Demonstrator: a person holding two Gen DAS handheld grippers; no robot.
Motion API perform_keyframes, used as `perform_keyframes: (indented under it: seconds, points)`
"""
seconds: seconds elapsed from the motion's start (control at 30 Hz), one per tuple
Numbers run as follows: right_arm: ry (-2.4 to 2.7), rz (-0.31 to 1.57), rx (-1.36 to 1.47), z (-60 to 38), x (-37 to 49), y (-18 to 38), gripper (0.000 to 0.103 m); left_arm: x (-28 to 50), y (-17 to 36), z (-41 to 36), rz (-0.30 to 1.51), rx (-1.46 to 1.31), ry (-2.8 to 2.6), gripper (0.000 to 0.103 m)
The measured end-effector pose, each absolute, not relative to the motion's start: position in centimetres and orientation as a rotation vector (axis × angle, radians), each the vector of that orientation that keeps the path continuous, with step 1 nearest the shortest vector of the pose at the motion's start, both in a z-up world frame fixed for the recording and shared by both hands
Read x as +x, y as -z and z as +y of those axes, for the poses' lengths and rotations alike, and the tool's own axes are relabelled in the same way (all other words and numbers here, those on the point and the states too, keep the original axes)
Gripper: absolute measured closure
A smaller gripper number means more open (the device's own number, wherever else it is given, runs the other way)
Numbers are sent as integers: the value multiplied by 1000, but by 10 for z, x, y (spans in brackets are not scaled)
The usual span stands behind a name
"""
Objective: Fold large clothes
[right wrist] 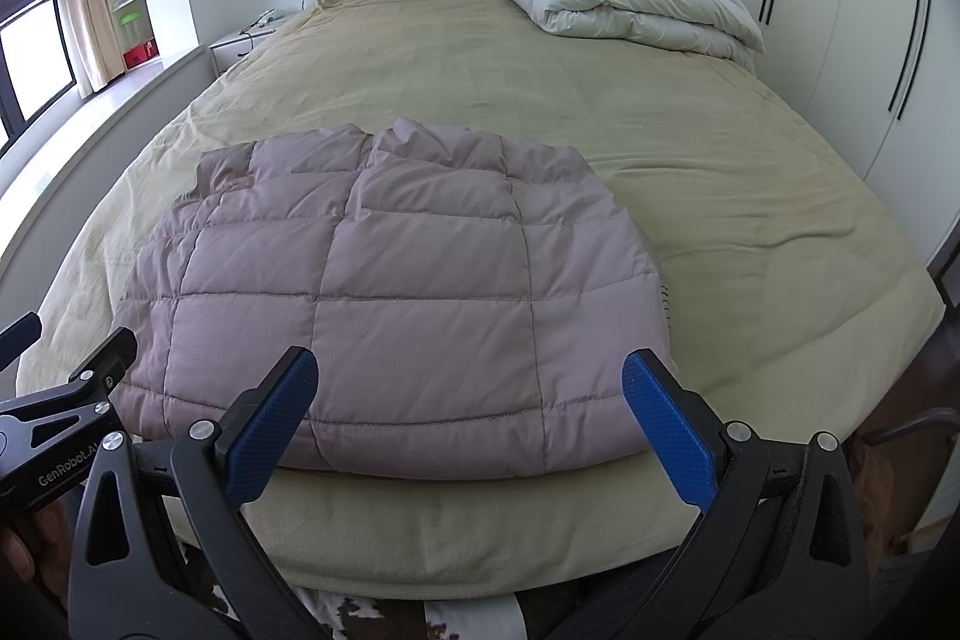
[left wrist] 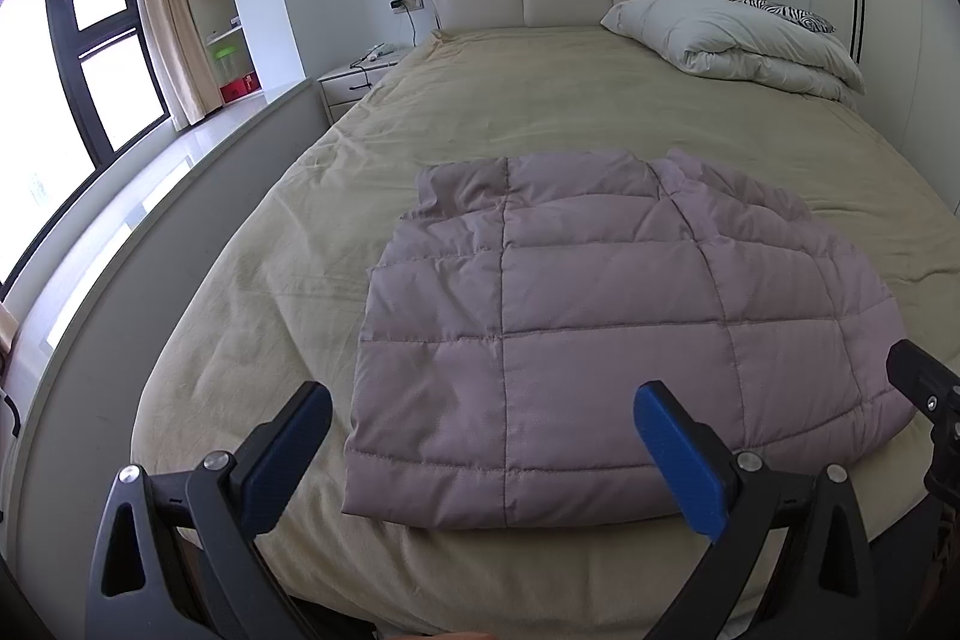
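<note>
Mauve quilted jacket (left wrist: 576, 334) (one), two pillows (left wrist: 738, 34).

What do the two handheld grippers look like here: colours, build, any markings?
Both the left gripper and the right gripper are matte black plastic frames with triangular cut-outs and silver pivot bolts. Their fingers carry blue textured pads. White "GenRobot.AI" lettering marks the left gripper's body. No cables show.
</note>
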State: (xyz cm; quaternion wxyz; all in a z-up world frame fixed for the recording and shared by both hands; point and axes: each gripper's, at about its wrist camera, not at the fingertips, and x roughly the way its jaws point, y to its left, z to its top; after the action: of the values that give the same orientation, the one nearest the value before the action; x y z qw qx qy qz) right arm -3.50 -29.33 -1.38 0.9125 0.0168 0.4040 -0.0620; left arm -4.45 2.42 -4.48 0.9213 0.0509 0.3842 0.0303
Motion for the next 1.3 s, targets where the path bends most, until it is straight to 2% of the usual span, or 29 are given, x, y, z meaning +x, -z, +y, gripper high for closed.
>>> perform_keyframes:
  seconds: [1.3]
  points:
    - [129, 840, 37, -292, -37, 19, 0, -45, 45, 24, 797, 112, -49, 0]
